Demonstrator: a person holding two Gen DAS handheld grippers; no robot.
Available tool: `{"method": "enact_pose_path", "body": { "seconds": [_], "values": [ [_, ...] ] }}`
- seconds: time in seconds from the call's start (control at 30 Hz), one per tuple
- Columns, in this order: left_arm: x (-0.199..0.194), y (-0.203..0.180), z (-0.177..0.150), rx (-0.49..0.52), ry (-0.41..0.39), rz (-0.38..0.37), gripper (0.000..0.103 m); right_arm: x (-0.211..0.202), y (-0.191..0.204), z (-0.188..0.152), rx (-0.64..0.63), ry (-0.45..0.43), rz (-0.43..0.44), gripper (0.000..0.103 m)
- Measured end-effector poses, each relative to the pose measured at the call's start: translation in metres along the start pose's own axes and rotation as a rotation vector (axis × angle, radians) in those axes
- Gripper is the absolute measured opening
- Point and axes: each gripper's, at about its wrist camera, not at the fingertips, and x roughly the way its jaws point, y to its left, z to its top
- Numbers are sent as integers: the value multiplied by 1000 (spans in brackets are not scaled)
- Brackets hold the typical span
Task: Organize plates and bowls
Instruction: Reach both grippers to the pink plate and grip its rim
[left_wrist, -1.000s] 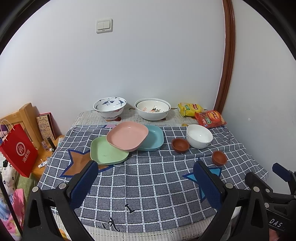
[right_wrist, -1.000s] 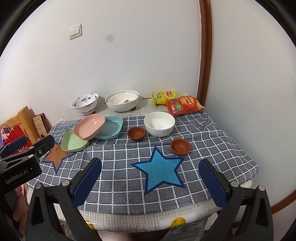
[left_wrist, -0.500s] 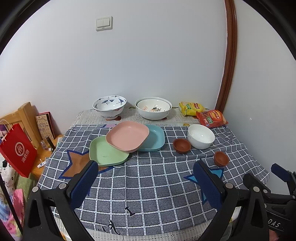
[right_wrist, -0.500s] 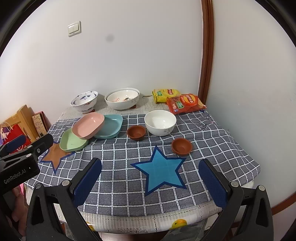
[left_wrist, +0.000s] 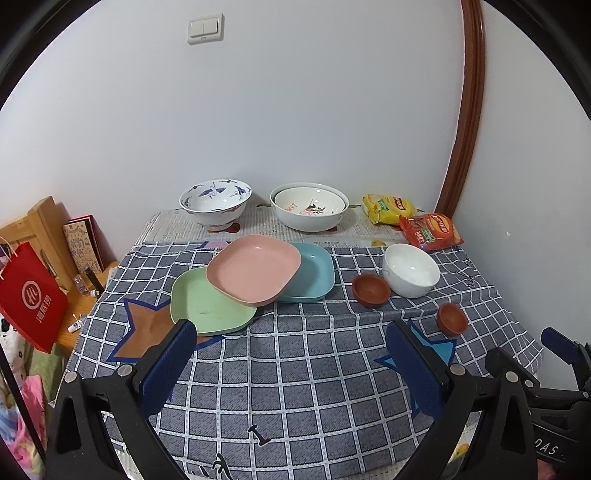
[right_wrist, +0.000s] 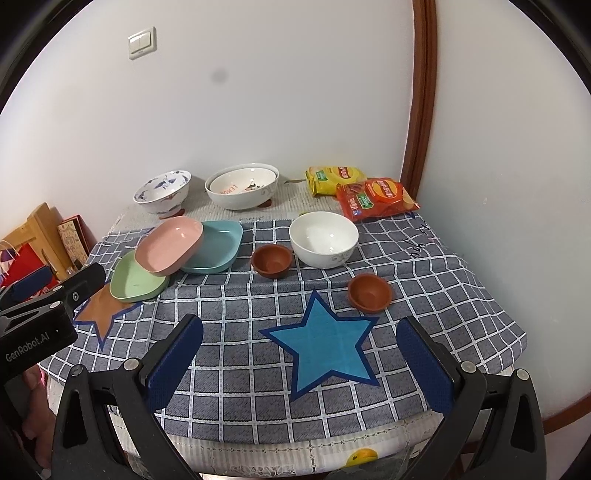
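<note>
Both tools hover over the near edge of the surface (right_wrist: 461, 314), which is draped in a grey checked cloth with star patches. The left hand-held gripper (left_wrist: 291, 363) has its blue-padded fingers spread wide with nothing between them, and the right hand-held gripper (right_wrist: 301, 363) is likewise wide apart and empty.

Toward the left, a pink square plastic plate (left_wrist: 255, 269) lies tilted across a green square plastic plate (left_wrist: 207, 308) and a blue square plastic plate (left_wrist: 314, 271). A plain white ceramic bowl (right_wrist: 323, 238) stands to the right, with one small brown clay bowl (right_wrist: 271, 260) just beside it and another small brown clay bowl (right_wrist: 369, 291) nearer the front. At the back stand a blue-patterned white bowl (left_wrist: 215, 201) and a large white printed bowl (left_wrist: 309, 210), with two snack bags (right_wrist: 354, 190) in the corner.
</note>
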Motion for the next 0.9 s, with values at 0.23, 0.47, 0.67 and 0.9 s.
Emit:
{"method": "enact_pose_path", "body": {
  "seconds": [0.23, 0.47, 0.67, 0.9],
  "values": [
    [22, 6, 7, -5, 28, 1, 103, 14, 6, 7, -11, -1, -8, 103],
    [53, 29, 10, -35, 76, 27, 101, 37, 11, 18, -3, 23, 39, 102],
    [87, 59, 13, -80, 129, 52, 98, 67, 23, 26, -17, 66, 66, 100],
    [119, 85, 19, -102, 167, 66, 90, 102, 49, 39, -52, 106, 105, 94]
  ]
}}
